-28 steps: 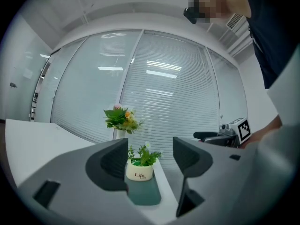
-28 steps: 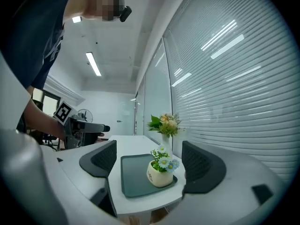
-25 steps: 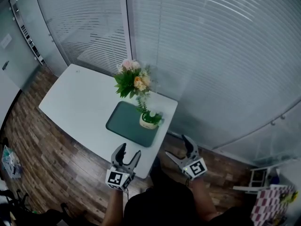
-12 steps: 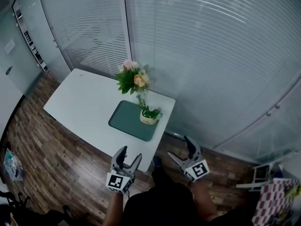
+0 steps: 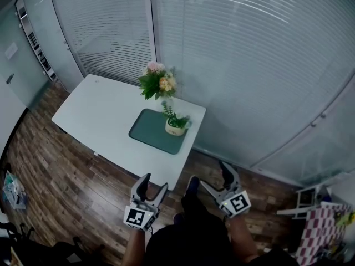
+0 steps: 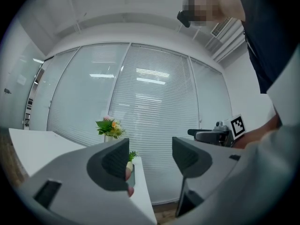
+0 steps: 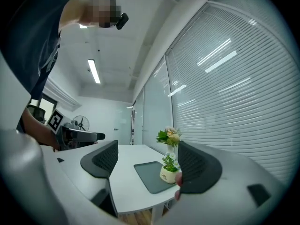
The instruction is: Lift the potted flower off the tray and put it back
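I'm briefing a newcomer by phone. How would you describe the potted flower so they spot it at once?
Find the white table beside the glass wall; a dark green tray lies on it. The potted flower stands on that tray: a low cream pot, unlike the taller pink-and-orange bouquet off the tray behind it.

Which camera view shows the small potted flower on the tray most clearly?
The right gripper view: the potted flower is seen side-on on the tray, pot and blooms clear. The head view shows it small, from above; the left gripper view, only a sliver.
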The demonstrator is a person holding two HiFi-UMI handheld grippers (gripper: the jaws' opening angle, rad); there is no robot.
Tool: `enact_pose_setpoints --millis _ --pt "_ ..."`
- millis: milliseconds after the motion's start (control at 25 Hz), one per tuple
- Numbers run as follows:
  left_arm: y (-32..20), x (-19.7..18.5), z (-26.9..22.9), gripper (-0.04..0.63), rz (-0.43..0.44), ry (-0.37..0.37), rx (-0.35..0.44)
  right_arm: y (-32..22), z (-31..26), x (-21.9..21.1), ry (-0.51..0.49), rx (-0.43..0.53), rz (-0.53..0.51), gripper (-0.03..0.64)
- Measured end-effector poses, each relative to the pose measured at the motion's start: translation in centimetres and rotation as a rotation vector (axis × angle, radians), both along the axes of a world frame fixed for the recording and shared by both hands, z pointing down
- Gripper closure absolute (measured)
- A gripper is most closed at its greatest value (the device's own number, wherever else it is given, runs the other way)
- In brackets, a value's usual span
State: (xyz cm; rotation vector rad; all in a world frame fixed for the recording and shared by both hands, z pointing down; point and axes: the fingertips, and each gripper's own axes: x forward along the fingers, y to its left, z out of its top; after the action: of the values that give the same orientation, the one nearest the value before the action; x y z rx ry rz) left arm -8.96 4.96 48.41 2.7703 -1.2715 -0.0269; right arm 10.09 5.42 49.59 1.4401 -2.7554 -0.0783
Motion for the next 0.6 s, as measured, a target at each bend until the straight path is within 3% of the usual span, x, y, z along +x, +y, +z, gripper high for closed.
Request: enact_pose_setpoints --millis 80,200,320,400,600 --pt "0.9 0.1 -0.1 0.328 0.003 -0.008 0.003 1.2 -0.2 -0.4 0.015 0.005 -0.014 0.222" --pt "1.7 -0.4 -0.8 0.431 -0.023 0.016 0.008 2.4 -1.4 -0.5 -0.006 0.031 0.022 0.251" --pt "1.7 -0.7 -1.4 0.511 -0.055 0.017 0.038 2.1 -1.3 1.0 -0.054 0.025 0.116 0.519" --pt "1.5 -0.9 -1.4 0.569 -0.088 -0.001 0.051 1.8 -0.4 2.1 -0.039 -0.003 0.146 0.596" --pt "1.3 -1.4 -2.1 0.589 -0.14 0.002 0.052 1.3 -0.9 3.8 0.001 0.014 0.172 0.614"
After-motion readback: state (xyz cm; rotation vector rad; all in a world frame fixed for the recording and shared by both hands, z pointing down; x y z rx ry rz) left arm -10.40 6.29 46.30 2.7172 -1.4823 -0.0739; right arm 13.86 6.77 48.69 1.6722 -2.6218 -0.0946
